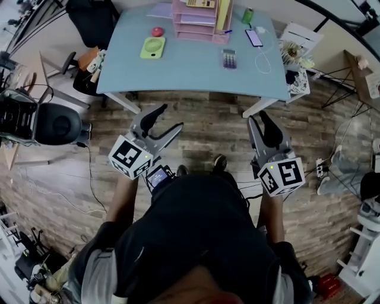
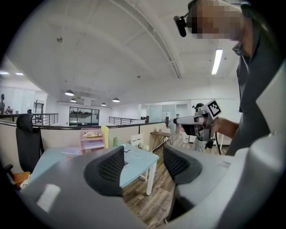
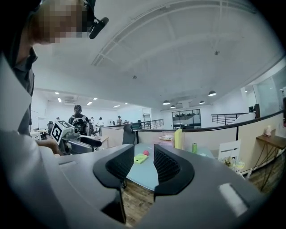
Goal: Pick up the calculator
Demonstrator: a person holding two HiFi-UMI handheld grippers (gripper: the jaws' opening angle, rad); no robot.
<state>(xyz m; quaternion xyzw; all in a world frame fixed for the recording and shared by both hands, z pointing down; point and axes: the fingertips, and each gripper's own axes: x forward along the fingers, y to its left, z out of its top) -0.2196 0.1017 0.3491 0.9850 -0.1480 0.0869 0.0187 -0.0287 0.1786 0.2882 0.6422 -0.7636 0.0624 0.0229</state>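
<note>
**Calculator on desk; both grippers empty and well short of it**

Item: calculator [image 1: 229, 58], dark, lying flat on the light blue table [image 1: 190, 77], right of centre. It is well apart from both grippers.

Neighbours on the table:
- a phone [image 1: 253, 37] behind and to the calculator's right
- a white cable [image 1: 263, 59] just beside the calculator on the right
- a pink organiser [image 1: 202, 21] at the back edge
- a green can [image 1: 247, 15] beside the organiser
- a lime-green flat object [image 1: 152, 47] and a small red object [image 1: 157, 31] to the left

Left gripper [image 1: 169, 119]: held over the wood floor in front of the table, its jaws spread wide and nothing between them.

Right gripper [image 1: 260, 122]: also over the floor, near the table's right leg. Its jaws are parted by a narrower gap and hold nothing.

Surroundings: a black chair [image 1: 56, 123] stands at far left.
</note>
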